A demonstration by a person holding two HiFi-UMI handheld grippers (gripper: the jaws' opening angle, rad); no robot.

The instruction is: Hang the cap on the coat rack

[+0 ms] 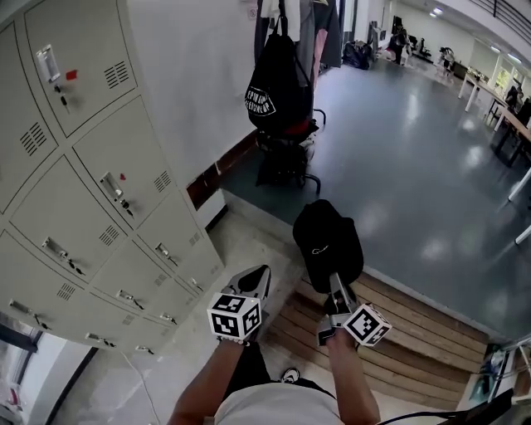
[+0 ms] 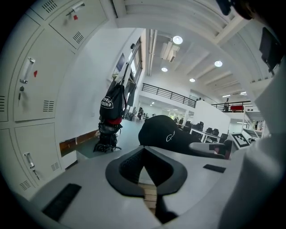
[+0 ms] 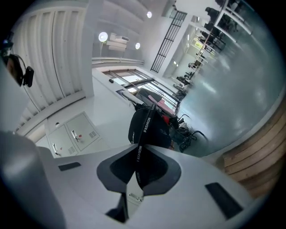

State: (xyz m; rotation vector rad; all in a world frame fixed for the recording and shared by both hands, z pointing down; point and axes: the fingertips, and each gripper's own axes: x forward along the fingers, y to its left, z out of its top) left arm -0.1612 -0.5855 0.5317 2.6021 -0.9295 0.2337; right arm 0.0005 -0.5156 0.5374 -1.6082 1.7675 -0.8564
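Observation:
A black cap with a small white logo is held out in front of me, with my right gripper shut on its back strap. In the right gripper view the strap, printed FASHION, runs down between the jaws, and the cap fills the space just beyond them. My left gripper is shut and empty, low and left of the cap. The coat rack stands ahead by the white wall with a black backpack hanging on it. The rack's upper hooks are cut off in the head view.
Grey lockers line the left side. Wooden steps lie below the grippers, and a grey-blue floor stretches beyond. The rack's wheeled base sits under the backpack. Tables stand far right.

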